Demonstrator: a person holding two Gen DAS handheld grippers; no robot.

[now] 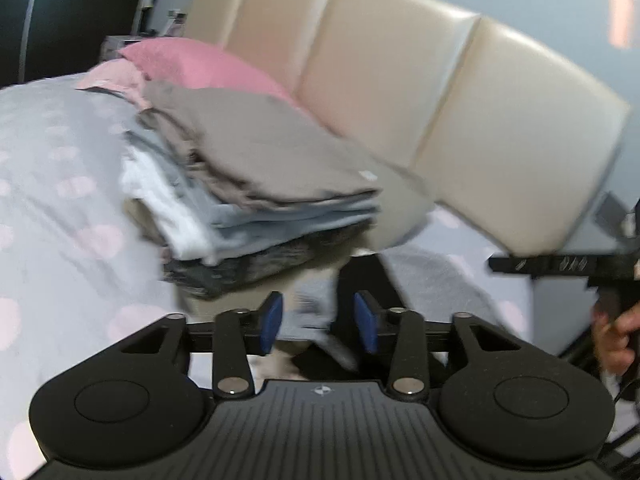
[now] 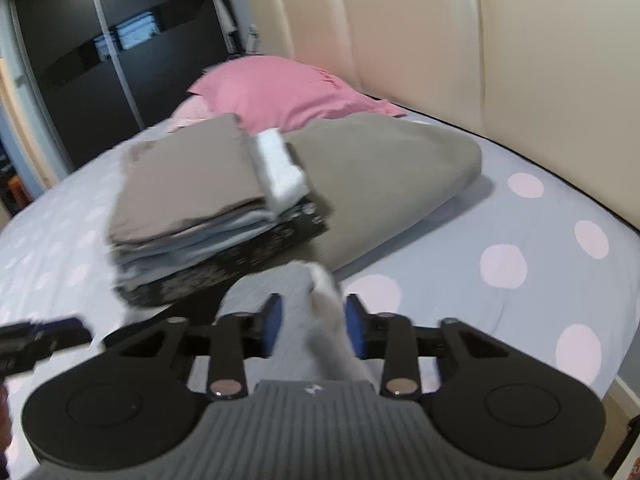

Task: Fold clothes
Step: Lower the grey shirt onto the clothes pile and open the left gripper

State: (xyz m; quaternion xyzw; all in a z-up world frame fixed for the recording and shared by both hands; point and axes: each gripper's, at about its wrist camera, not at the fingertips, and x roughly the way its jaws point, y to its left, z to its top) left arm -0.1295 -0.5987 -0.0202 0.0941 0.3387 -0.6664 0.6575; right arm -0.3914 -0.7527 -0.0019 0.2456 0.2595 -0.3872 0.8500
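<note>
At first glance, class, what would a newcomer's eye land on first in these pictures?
Probably the stack of folded clothes, taupe on top, mid-bed on the polka-dot sheet. Behind it, a pink pillow lies against the cream headboard. Up close, a grey garment sits between each gripper's blue fingers.

Pink-dotted grey sheet (image 2: 520, 240), pink pillow (image 2: 280, 92)
</note>
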